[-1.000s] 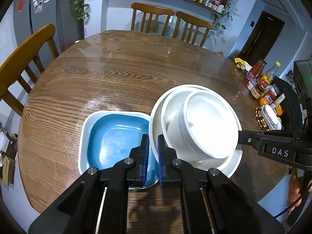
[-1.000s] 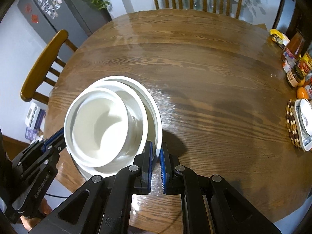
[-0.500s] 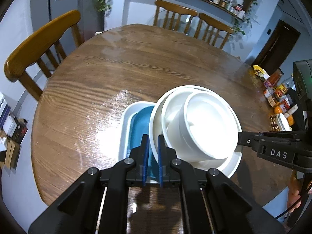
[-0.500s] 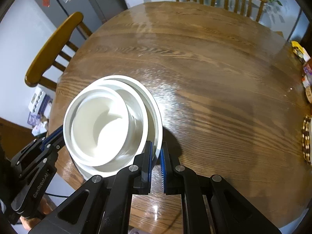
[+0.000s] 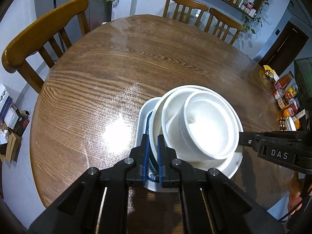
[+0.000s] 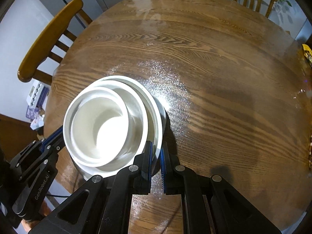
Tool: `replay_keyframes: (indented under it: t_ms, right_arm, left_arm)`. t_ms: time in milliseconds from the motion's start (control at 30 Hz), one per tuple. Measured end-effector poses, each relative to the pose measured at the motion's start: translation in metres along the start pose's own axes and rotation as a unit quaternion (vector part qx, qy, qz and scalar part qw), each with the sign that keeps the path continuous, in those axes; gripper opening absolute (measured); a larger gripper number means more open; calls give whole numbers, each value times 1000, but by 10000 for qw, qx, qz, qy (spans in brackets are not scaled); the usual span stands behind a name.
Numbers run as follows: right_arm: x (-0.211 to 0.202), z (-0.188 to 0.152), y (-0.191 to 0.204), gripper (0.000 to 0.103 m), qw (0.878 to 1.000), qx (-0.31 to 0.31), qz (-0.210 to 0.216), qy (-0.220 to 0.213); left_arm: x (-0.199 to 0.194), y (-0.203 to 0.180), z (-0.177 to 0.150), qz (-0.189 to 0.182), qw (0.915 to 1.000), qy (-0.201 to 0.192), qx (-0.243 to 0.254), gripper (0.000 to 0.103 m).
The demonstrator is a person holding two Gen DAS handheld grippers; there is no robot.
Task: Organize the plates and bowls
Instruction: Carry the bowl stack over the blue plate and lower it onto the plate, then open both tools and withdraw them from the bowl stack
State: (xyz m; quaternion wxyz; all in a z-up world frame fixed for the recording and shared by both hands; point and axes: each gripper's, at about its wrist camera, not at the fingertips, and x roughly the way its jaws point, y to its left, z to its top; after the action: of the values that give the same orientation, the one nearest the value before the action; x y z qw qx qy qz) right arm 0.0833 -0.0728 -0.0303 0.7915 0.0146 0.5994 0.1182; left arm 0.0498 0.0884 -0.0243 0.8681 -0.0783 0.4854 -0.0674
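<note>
**Carrying the white stack over the blue square plate**

We hold a nested stack between us: a wide white plate at the bottom, a shallow white bowl in it, and a smaller deep bowl on top. The left gripper has its jaws clamped on the plate's rim on one side, and the right gripper has its jaws clamped on the rim on the opposite side. Gripping at two opposite points looks like the sensible choice, since one thin pinch on a loaded plate would let it tip and the bowls slide.

The stack sits over the near part of the round wooden table, and it now covers most of the blue square plate, of which only the white left edge and a sliver of blue show in the left wrist view. We cannot tell whether the stack already rests on that plate or hangs just above it.

The bowls open upward. The inner bowl sits off-centre, shifted towards the right gripper's side, and the stack seems slightly tilted. Being round, the stack has no long axis; the line that matters runs between our two grips. We judge that lowering evenly, both sides together, is what comes next.
</note>
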Motion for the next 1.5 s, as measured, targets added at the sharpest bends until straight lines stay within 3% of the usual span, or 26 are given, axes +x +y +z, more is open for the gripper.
replay_keyframes:
  t_ms: [1167, 1333, 1400, 1500]
  right_arm:
    - [5, 11, -12, 10, 9999, 129, 52, -46]
    - [1, 10, -12, 10, 9998, 100, 4, -154]
    - [-3, 10, -10, 10, 9997, 46, -23, -256]
    - [-9, 8, -8, 10, 9993, -32, -48, -376]
  left_arm:
    - [6, -4, 14, 164, 9997, -178, 58, 5]
    - [-5, 3, 15, 176, 9992, -355, -26, 18]
    - [-11, 4, 16, 188, 9986, -491, -36, 45]
    - [-23, 3, 16, 256, 9970, -725, -3, 53]
